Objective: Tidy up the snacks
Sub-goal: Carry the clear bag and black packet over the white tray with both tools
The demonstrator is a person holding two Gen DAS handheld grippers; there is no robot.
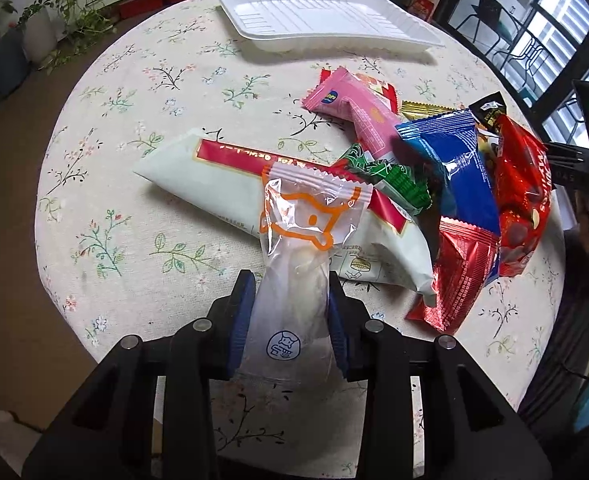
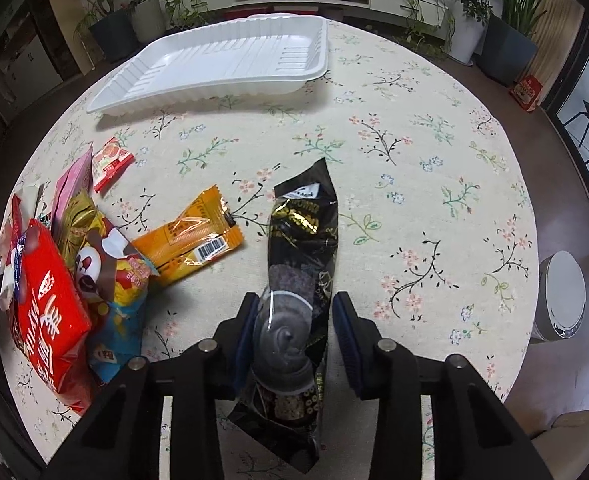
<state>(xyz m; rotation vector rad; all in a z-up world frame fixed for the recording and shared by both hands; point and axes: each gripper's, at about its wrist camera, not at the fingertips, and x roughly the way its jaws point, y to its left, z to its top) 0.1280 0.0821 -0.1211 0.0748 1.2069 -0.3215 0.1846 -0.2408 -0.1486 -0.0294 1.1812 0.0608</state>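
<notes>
My left gripper (image 1: 288, 292) is shut on a clear packet with an orange cat outline (image 1: 294, 240), held over a long white and red bag (image 1: 222, 176). A pile of snack packets lies to its right: pink (image 1: 354, 108), green (image 1: 390, 180), blue (image 1: 458, 160), red (image 1: 522, 200). My right gripper (image 2: 294, 312) has the black snack packet (image 2: 302, 240) between its pads; the left pad touches it, the right pad stands a little off. An orange packet (image 2: 194, 236) and a red bag (image 2: 50, 304) lie to its left. The white tray (image 1: 394, 36) sits empty at the far side, also in the right wrist view (image 2: 302, 76).
A round table with a floral cloth (image 2: 414, 160) holds everything. Potted plants (image 2: 506, 40) and a low white shelf stand beyond it. A white round device (image 2: 562, 296) sits on the floor to the right. Windows and chairs are at the far right.
</notes>
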